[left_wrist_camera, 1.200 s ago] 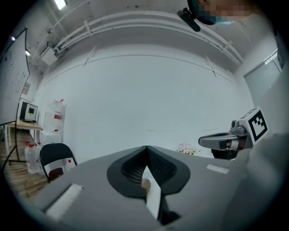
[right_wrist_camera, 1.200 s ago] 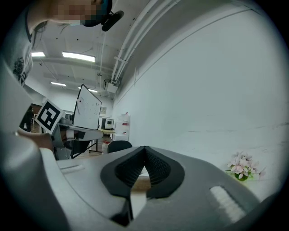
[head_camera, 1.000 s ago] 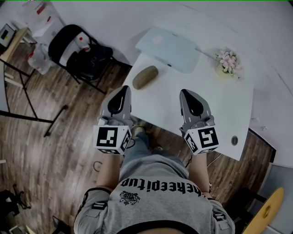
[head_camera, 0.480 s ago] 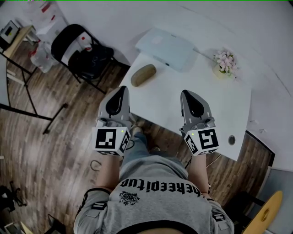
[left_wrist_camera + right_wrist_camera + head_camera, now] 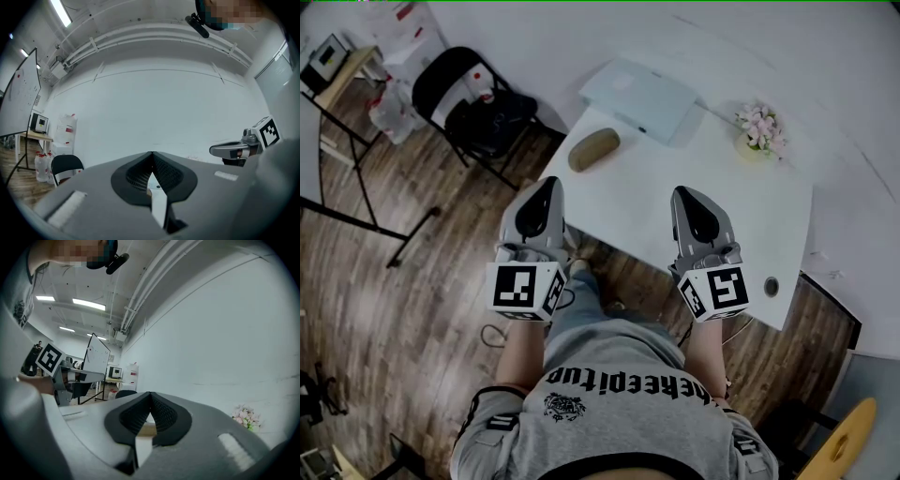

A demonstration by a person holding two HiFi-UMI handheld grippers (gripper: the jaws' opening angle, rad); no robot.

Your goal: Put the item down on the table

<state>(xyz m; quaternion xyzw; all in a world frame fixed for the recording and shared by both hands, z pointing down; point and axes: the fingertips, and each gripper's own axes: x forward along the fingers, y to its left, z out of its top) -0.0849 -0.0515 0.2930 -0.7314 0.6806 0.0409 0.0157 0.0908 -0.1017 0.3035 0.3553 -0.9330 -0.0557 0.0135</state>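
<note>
A brown oblong pouch (image 5: 593,149) lies on the white table (image 5: 750,216) near its far left corner. Both grippers hover side by side over the table's near edge, in front of the person's chest. My left gripper (image 5: 549,181) is shut with nothing between its jaws, and its tip is a short way nearer than the pouch. In the left gripper view the left gripper (image 5: 152,153) shows its jaws meeting at the tip. My right gripper (image 5: 682,190) is also shut and empty over the table's middle, and the right gripper (image 5: 150,393) has its jaws closed in its own view.
A pale blue laptop (image 5: 639,99) lies at the table's far edge, and a small pot of pink flowers (image 5: 759,129) stands at the far right. A black folding chair (image 5: 478,112) stands left of the table on the wooden floor. A small dark round object (image 5: 772,286) sits near the table's right front corner.
Both grippers stay shut and almost still. The head view has drifted slightly, so the table and chair sit a little differently in the picture.
</note>
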